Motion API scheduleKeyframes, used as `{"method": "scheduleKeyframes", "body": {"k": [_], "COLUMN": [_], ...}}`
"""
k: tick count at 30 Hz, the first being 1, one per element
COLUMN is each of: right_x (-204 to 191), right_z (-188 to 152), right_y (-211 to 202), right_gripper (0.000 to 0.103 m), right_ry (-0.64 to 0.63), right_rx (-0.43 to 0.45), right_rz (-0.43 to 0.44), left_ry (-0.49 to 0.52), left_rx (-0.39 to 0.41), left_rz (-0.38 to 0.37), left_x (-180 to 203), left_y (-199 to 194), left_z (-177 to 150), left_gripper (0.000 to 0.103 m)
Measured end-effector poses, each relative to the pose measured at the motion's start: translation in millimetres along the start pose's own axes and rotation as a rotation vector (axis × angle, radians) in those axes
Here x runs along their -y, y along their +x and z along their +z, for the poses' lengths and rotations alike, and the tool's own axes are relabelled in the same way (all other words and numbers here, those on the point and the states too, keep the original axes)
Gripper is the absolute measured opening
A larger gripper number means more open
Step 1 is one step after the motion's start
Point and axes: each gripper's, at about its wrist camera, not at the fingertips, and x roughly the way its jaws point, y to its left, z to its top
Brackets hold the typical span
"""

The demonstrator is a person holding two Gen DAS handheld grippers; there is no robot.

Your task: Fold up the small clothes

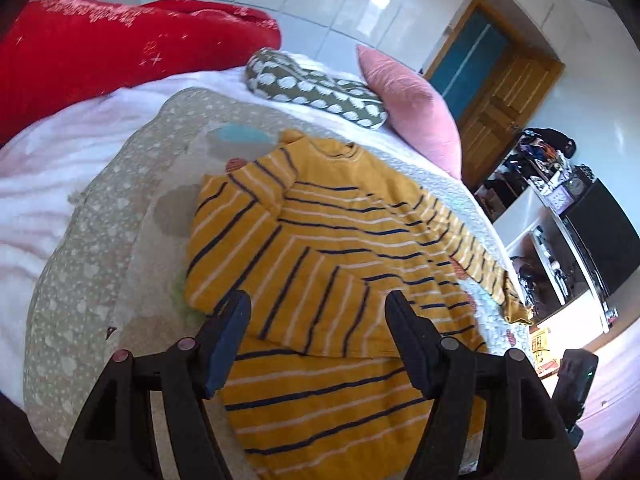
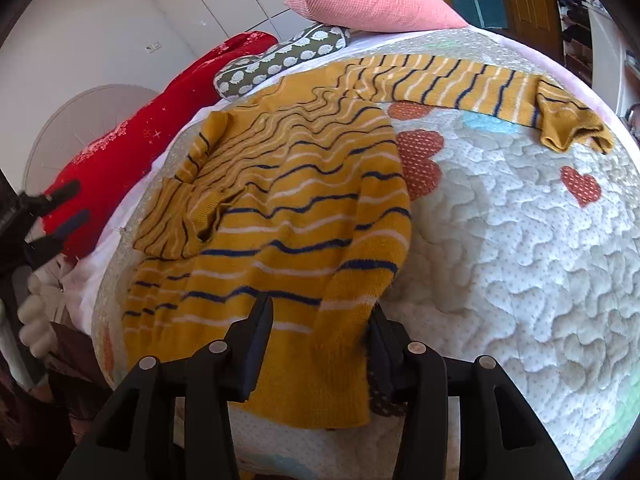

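Note:
A small mustard-yellow sweater (image 1: 332,240) with navy and white stripes lies flat on a quilted mat (image 2: 500,220). One sleeve is folded across its body; the other sleeve (image 2: 480,80) stretches out to the side. My left gripper (image 1: 318,304) is open above the sweater's lower part, holding nothing. My right gripper (image 2: 320,312) is open, its jaws either side of the sweater's hem (image 2: 320,380) at the mat's near edge. The left gripper also shows at the left edge of the right wrist view (image 2: 60,212).
A red blanket (image 1: 100,48), a green patterned cushion (image 1: 316,92) and a pink pillow (image 1: 412,104) lie at the far side of the bed. A wooden door (image 1: 500,92) and cluttered shelves (image 1: 560,208) stand to the right.

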Motion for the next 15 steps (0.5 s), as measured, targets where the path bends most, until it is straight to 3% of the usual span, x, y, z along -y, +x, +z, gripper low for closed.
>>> {"method": "scheduleKeyframes", "body": {"k": [4, 10, 15], "right_x": [-30.0, -65.9, -71.7], "right_z": [27.6, 65.0, 71.3], "right_y": [27.2, 72.1, 102.1], "right_gripper": [0.052, 0.052, 0.051], "right_ry": [-0.016, -0.098, -0.114], "right_rx": [-0.016, -0.009, -0.1], "right_rz": [0.095, 0.017, -0.032], "left_ry": [-0.105, -0.146, -0.126], "left_rx": [-0.026, -0.034, -0.018], "left_rz": [0.013, 0.011, 0.018], "left_x": [-37.3, -57.0, -55.7], "left_y": [9.3, 7.8, 7.1], "left_z": [-10.2, -26.7, -30.4], "left_gripper": [0.069, 0.069, 0.069]}}
